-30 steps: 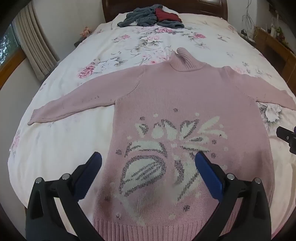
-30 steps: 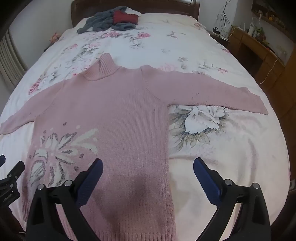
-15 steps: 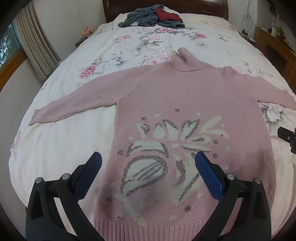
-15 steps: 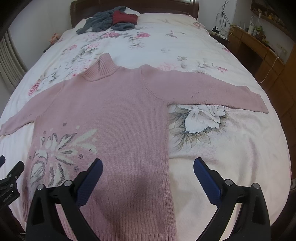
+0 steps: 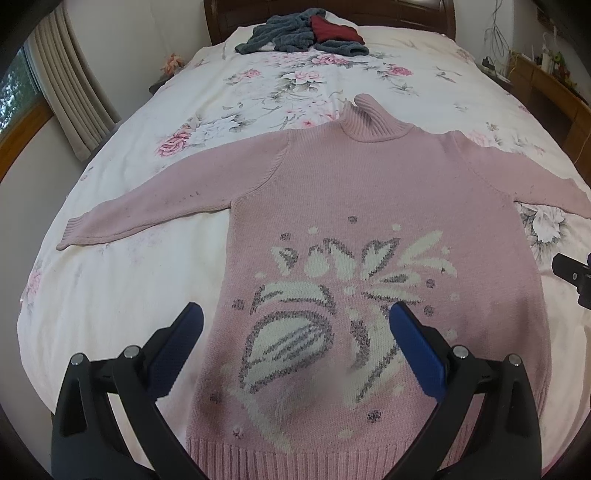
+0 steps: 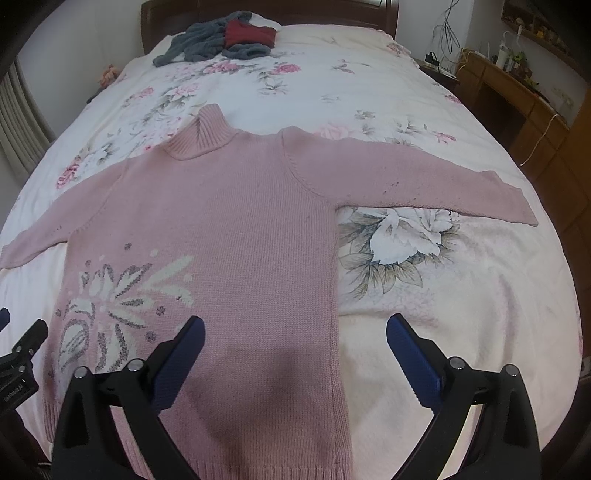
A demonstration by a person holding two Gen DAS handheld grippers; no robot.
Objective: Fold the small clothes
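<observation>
One pink sweater (image 5: 369,206) is spread flat on the bed (image 5: 122,295), front side up, with both sleeves stretched out to the sides and the neck pointing to the far end. A white and grey flower pattern (image 5: 332,314) is seen on its lower front.

The left gripper (image 5: 295,325) is held above the lower part of the sweater, over the pattern. Its two blue fingers (image 5: 417,343) are spread wide apart and nothing is held between them. The hem of the sweater is seen just below the gripper.

The right gripper (image 6: 293,334) is held above the right side edge of the sweater (image 6: 221,229). Its fingers (image 6: 181,354) are spread wide too, and nothing is gripped. One finger is over the pink knit and the other is over the bare bed (image 6: 461,295).

Whether the grippers touch the sweater cannot be told.

One sweater is laid out. Two grippers are seen. Far away, near the head of the bed, one small pile (image 5: 303,31) of grey and red clothes is seen, well apart from the sweater. How many pieces are in the pile cannot be told
</observation>
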